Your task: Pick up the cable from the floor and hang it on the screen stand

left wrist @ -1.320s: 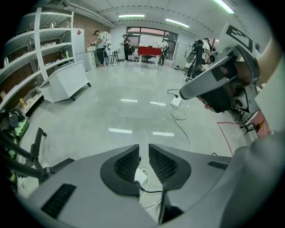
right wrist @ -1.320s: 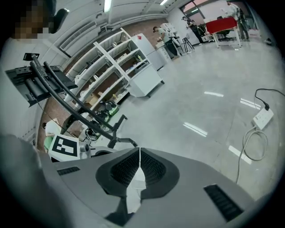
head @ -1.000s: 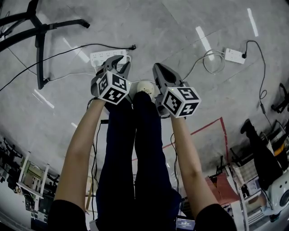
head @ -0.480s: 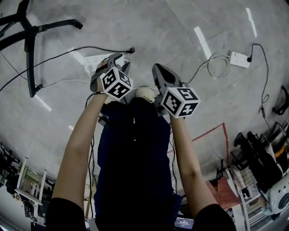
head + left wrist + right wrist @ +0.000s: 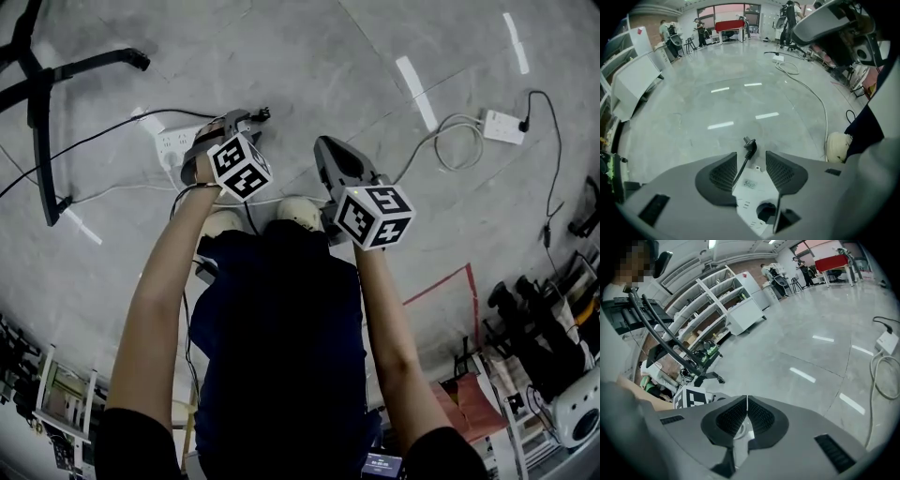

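Left gripper (image 5: 751,164), jaws just opened, apparently straddles the cable (image 5: 749,146)

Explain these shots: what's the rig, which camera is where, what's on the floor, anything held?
No robot: a person holds a hand-held gripper in each hand. The head view looks down from the person's head. The other two views ride on the grippers, looking along the jaws. On the floor: a black cable with a plug, a white power strip, a looped white cable, black stand legs. The left hand-held gripper is open, its jaws have just been opening; the black cable shows in the gap, ungripped. The right hand-held gripper is shut, empty.
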